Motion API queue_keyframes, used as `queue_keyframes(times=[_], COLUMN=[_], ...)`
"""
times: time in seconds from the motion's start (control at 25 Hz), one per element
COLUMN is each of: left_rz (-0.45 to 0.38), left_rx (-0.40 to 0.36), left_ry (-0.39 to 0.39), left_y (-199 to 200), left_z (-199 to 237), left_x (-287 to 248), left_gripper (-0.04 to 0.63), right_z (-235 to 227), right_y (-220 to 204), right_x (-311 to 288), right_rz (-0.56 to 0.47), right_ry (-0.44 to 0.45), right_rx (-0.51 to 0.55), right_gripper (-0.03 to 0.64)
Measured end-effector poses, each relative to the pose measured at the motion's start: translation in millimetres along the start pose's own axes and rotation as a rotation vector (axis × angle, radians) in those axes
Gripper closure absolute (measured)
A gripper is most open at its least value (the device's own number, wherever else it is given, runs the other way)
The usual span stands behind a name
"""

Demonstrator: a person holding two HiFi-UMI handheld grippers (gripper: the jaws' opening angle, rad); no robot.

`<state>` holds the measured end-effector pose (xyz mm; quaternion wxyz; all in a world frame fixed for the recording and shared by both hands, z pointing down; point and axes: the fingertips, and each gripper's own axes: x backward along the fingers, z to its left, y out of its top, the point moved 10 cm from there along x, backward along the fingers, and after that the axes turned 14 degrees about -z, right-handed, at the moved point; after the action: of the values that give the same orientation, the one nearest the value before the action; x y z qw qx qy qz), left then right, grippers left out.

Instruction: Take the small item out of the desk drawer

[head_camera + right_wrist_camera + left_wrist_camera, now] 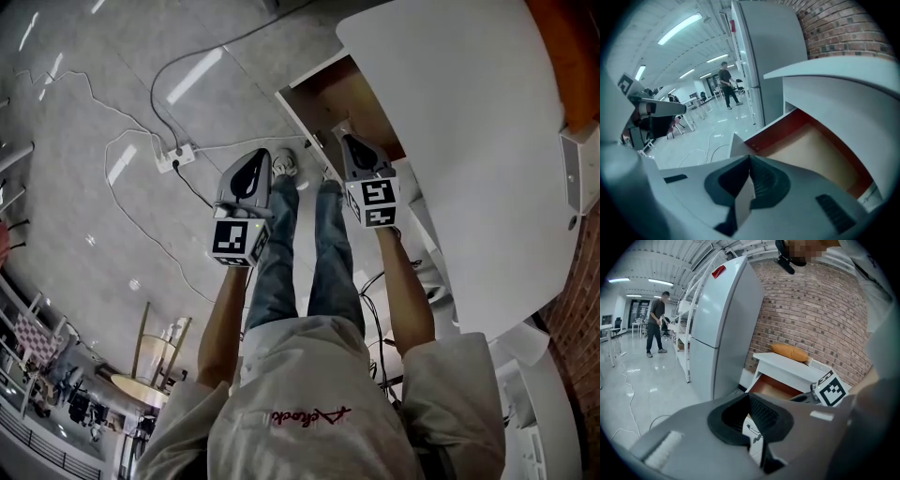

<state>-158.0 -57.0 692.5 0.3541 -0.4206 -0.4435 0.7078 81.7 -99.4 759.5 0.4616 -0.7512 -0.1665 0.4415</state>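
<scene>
A white desk (469, 122) has its drawer (342, 98) pulled open. In the right gripper view the drawer (820, 150) shows a bare tan bottom and red-brown walls, and no small item is in sight. My right gripper (750, 159) hangs just over the drawer's front corner, jaws shut with nothing between them. In the head view the right gripper (342, 131) points into the drawer opening. My left gripper (265, 153) hovers to the left of the drawer, over the floor. Its jaws (750, 397) look shut and empty, aimed at the drawer's white front (776, 389).
A tall grey fridge (722, 324) stands left of the desk against a brick wall (820, 310). An orange loaf-shaped thing (790, 352) lies on the desk top. A power strip (175, 157) with cables lies on the floor. A person (656, 324) stands far off.
</scene>
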Motion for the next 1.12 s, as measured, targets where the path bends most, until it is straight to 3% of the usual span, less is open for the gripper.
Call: queue_keyframes(times=[0.32, 0.48, 0.76, 0.96, 1.12], left_rz=[0.003, 0.011, 0.014, 0.023, 0.028], left_rx=[0.023, 0.013, 0.011, 0.019, 0.023], left_ry=[0.000, -0.001, 0.008, 0.014, 0.012], left_y=[-4.9, -6.8, -7.6, -11.5, -14.0], left_z=[4.8, 6.3, 13.5, 17.2, 17.1], left_x=[-7.4, -10.0, -11.7, -11.9, -13.7], left_gripper=[0.588, 0.588, 0.588, 0.588, 0.588], right_z=[-13.8, -16.5, -14.9, -21.4, -27.7], right_y=[-17.6, -29.8, -41.0, -55.2, -65.6], right_x=[-50.7, -62.2, -74.4, -81.5, -87.0], right_rz=[0.185, 0.326, 0.457, 0.547, 0.591], right_ry=[0.019, 0.038, 0.143, 0.164, 0.173], right_rx=[0.047, 0.153, 0.361, 0.316, 0.275], right_gripper=[0.604, 0.604, 0.604, 0.601, 0.492])
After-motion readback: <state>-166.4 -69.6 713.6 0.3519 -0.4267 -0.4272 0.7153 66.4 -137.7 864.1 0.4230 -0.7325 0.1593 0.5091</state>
